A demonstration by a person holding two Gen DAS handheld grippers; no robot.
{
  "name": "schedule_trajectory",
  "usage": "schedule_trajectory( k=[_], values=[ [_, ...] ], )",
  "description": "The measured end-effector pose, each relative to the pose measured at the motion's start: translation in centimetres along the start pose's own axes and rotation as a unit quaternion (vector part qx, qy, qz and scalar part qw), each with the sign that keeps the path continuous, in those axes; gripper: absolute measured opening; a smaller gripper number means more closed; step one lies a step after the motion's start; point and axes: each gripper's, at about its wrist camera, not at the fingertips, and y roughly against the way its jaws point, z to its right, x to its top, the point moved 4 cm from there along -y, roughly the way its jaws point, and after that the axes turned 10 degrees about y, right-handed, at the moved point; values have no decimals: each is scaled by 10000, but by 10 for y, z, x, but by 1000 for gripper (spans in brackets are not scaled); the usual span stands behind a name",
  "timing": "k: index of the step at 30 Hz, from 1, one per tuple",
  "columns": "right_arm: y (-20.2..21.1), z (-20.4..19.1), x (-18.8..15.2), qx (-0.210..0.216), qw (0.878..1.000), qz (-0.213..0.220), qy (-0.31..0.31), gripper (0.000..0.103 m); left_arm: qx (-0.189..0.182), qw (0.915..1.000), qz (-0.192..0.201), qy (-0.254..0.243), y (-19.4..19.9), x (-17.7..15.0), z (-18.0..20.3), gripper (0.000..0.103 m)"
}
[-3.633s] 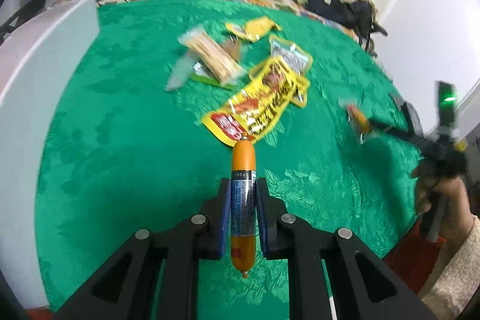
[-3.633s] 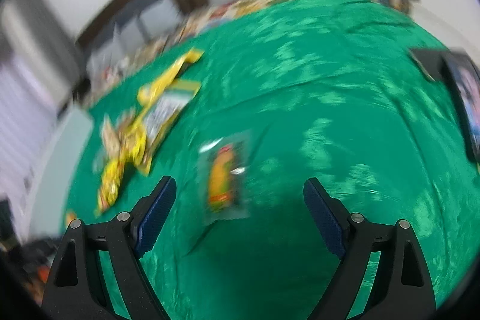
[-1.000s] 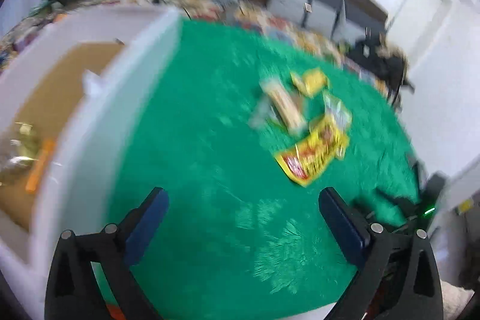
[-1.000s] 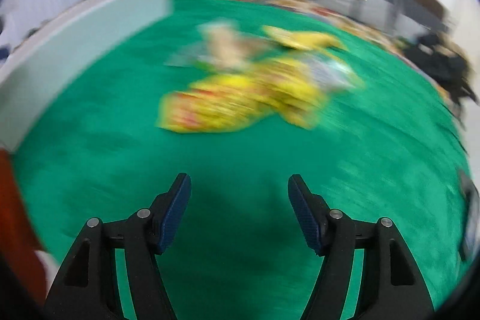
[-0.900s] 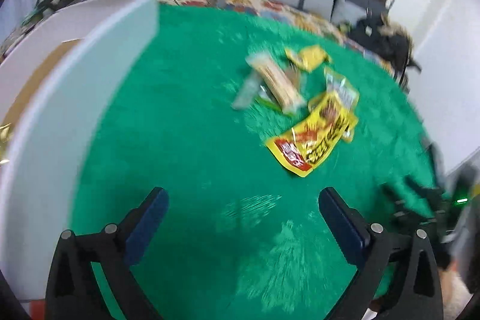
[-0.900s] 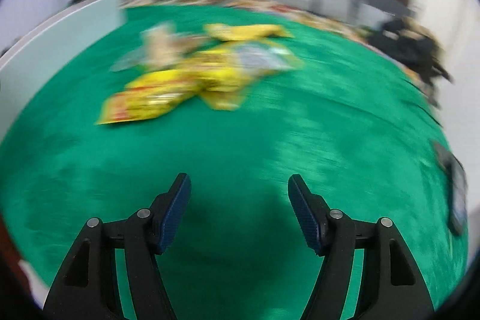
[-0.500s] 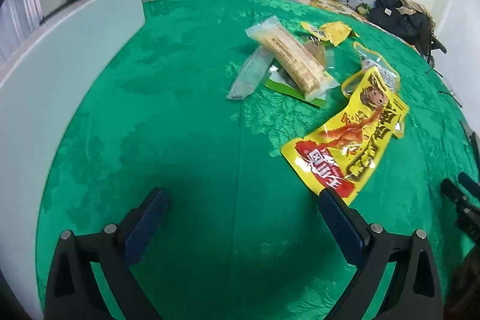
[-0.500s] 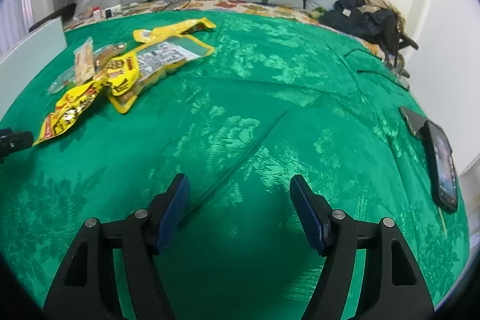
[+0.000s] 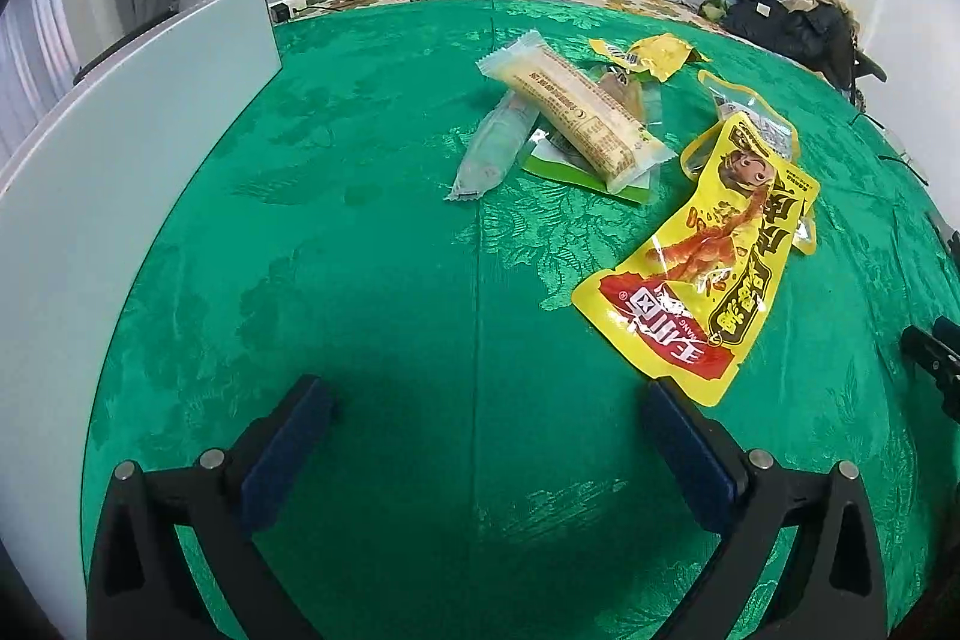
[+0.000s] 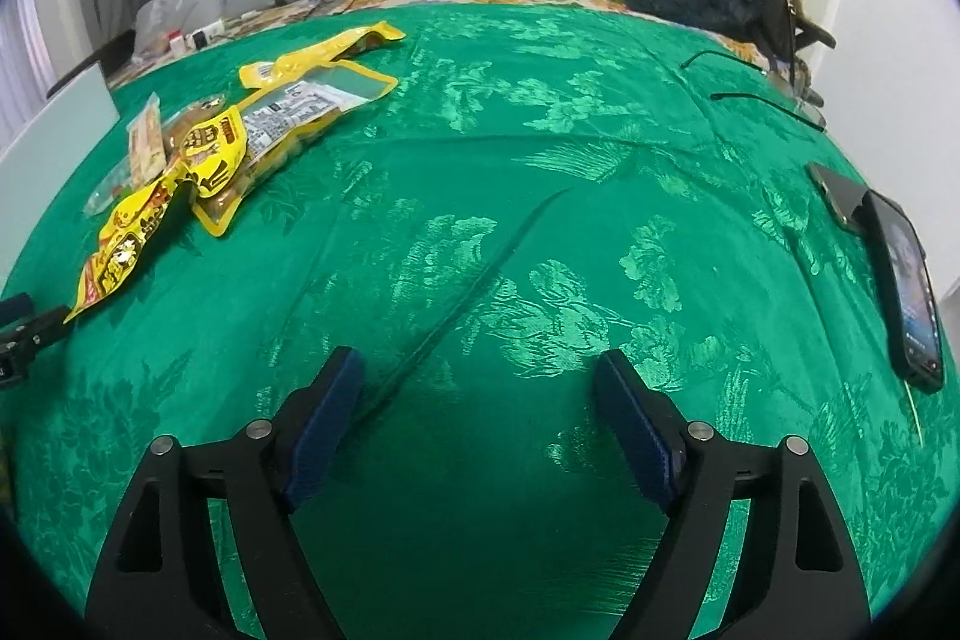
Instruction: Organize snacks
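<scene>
Now both empty — left hand-held gripper wide open, right hand-held gripper just opened wider, above green bed cover; yellow snack pkt nearby.

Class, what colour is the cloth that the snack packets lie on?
Green cloth with a woven floral pattern, clearest in the right wrist view.

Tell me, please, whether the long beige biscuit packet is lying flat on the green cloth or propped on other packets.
Propped: the long beige biscuit packet lies across a flat green packet and overlaps a pale translucent wrapper.
</scene>
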Motion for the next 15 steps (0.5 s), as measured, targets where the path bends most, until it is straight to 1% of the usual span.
schedule_trajectory(
  k=[15],
  values=[
    [0,1,-1,-35,10000,-9,-18,85,-1,10000,0,1,0,0,-1,102]
  ],
)
